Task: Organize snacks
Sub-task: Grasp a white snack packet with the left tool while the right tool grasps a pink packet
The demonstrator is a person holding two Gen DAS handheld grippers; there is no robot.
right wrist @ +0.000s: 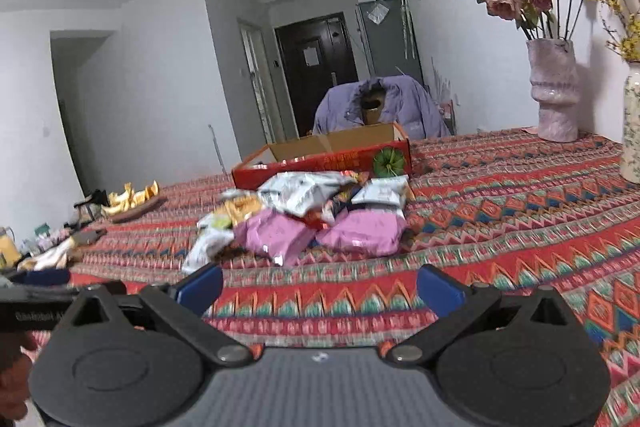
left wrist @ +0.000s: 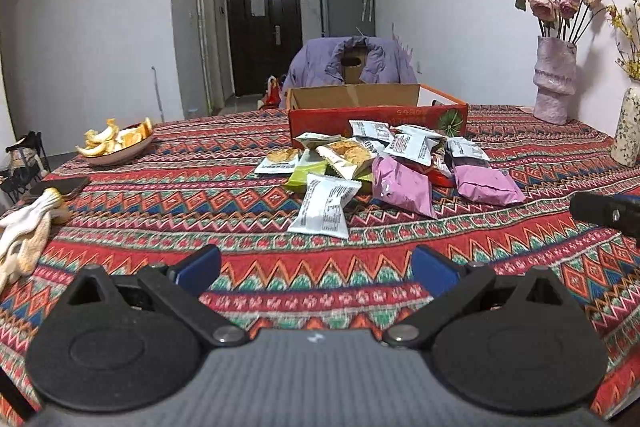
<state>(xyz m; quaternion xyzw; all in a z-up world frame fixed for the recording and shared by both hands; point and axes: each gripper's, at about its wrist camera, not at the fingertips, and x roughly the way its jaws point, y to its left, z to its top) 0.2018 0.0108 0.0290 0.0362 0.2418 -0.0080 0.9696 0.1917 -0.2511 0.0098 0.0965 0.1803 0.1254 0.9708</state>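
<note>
Both views face snack pile [left wrist: 376, 163], low

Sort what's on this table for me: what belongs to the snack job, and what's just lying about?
Job:
pile of white, green and pink foil snack packets
open red cardboard box behind the pile
left gripper, open
right gripper, open

Lying about:
shallow dish of orange peel
white work gloves
pink ceramic vase of dried roses
</note>
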